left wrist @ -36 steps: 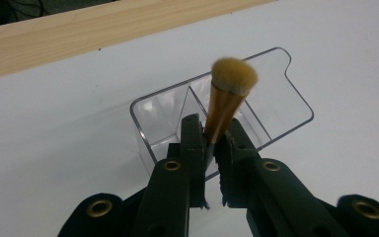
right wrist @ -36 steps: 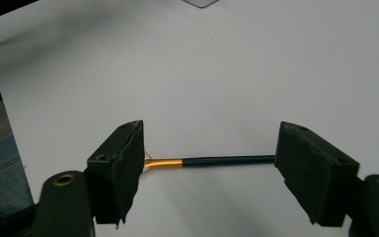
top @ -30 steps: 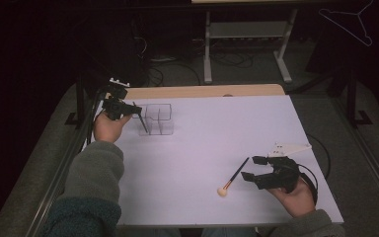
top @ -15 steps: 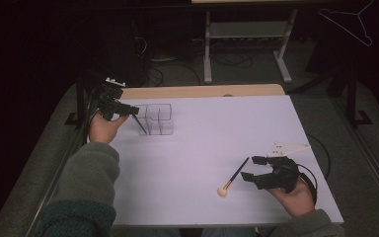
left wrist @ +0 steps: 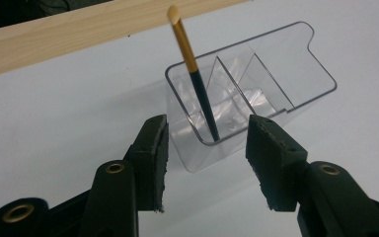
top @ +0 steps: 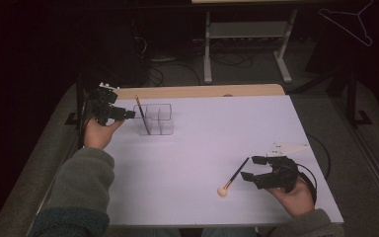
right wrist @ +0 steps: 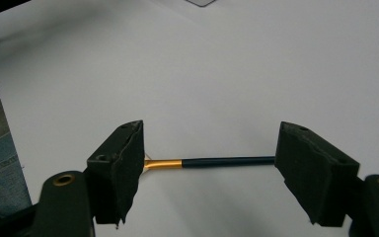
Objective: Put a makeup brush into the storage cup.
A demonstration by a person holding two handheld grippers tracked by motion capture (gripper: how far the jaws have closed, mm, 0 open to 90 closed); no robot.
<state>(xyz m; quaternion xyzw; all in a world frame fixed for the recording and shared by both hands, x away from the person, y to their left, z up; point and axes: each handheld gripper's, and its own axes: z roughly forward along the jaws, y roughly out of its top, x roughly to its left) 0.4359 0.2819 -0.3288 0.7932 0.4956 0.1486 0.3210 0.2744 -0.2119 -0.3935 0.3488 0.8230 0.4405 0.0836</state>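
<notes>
Two brushes: one (left wrist: 197,79) in clear organizer (left wrist: 296,64), left tool (left wrist: 207,148) just opened, empty; one (top: 233,177) on table, right tool (top: 249,168) open.

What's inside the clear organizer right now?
One brush stands tilted in the clear organizer's end compartment, tip down. The other compartments look empty. Its bristle end blurs behind the plastic.

left gripper (top: 128,114) opened, brush (top: 142,115) released in organizer (top: 160,119)

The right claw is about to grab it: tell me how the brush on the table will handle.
The brush looks thin and light, so it should lift easily. Its straight handle suggests it is stiff. The round, smooth-looking handle might roll or slip between the right claw pads.
</notes>
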